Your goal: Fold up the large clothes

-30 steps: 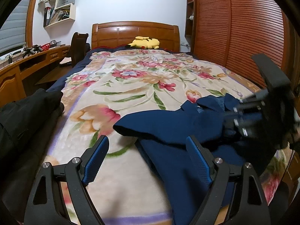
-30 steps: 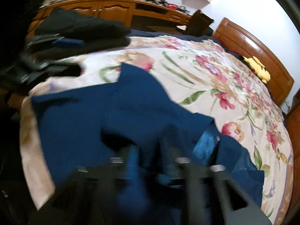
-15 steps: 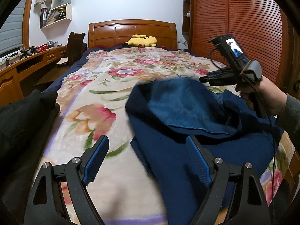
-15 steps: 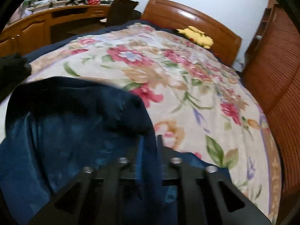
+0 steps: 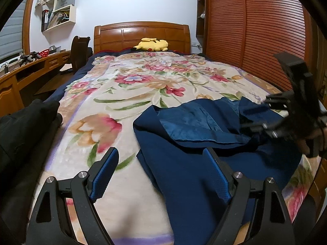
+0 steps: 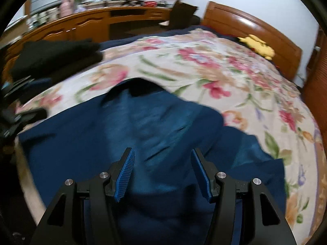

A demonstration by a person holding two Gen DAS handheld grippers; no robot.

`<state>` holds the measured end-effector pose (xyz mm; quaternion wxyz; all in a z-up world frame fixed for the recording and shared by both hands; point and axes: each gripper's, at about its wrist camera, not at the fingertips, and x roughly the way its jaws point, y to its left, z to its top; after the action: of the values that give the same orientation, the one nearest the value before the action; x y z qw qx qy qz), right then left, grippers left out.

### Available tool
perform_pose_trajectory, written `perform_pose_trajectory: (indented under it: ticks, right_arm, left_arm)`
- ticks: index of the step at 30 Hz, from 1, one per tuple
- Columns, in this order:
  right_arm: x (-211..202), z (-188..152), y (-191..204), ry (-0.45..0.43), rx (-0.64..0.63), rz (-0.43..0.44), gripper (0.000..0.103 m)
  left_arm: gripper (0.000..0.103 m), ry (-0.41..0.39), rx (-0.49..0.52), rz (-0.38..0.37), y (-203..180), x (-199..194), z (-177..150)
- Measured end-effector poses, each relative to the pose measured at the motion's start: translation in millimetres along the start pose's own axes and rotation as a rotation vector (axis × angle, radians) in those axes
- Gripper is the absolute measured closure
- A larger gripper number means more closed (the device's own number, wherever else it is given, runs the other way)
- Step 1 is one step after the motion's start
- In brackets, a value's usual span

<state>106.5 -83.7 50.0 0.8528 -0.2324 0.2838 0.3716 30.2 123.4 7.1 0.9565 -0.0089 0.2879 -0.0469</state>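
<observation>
Navy garment lies rumpled on the floral bedspread at the bed's near end, lining flap turned over. Left gripper jaws wide apart, nothing held. Right gripper jaws just been opening, apart above the garment, pads not pressing it.

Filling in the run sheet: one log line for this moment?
stage: fold in progress | navy garment: on floral blanket | left gripper: open, empty | right gripper: jaws just opening, nothing between them
</observation>
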Motion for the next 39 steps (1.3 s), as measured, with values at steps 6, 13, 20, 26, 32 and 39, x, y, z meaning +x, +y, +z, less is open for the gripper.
perform_pose_trajectory:
  ticks: [6, 13, 20, 26, 32, 39]
  right_arm:
    - [-14.7, -19.5, 13.8, 0.025, -0.048, 0.055, 0.044]
    - [-25.8, -19.7, 22.1, 0.038, -0.090, 0.045, 0.044]
    - [-4.9, -9.9, 23.2, 0.071, -0.114, 0.006, 0.052]
    - [20.0, 15.1, 9.5, 0.054, -0.155, -0.085, 0.100]
    - [46.3, 73.8, -20.3, -0.004, -0.094, -0.228, 0.100]
    - [91.5, 107.4, -42.6, -0.013, -0.003, -0.394, 0.100]
  left_arm:
    - [0.018, 0.006, 0.008, -0.004, -3.4, 0.6, -2.1]
    - [0.018, 0.007, 0.018, -0.009, -5.2, 1.1, -3.3]
    - [0.018, 0.006, 0.017, -0.009, -5.5, 1.4, -3.2]
    - [0.018, 0.007, 0.018, -0.009, -5.7, 1.7, -3.1]
    - [0.018, 0.000, 0.017, -0.015, -8.2, 1.7, -2.6]
    - [0.018, -0.003, 0.022, -0.036, -16.2, 5.0, 0.3]
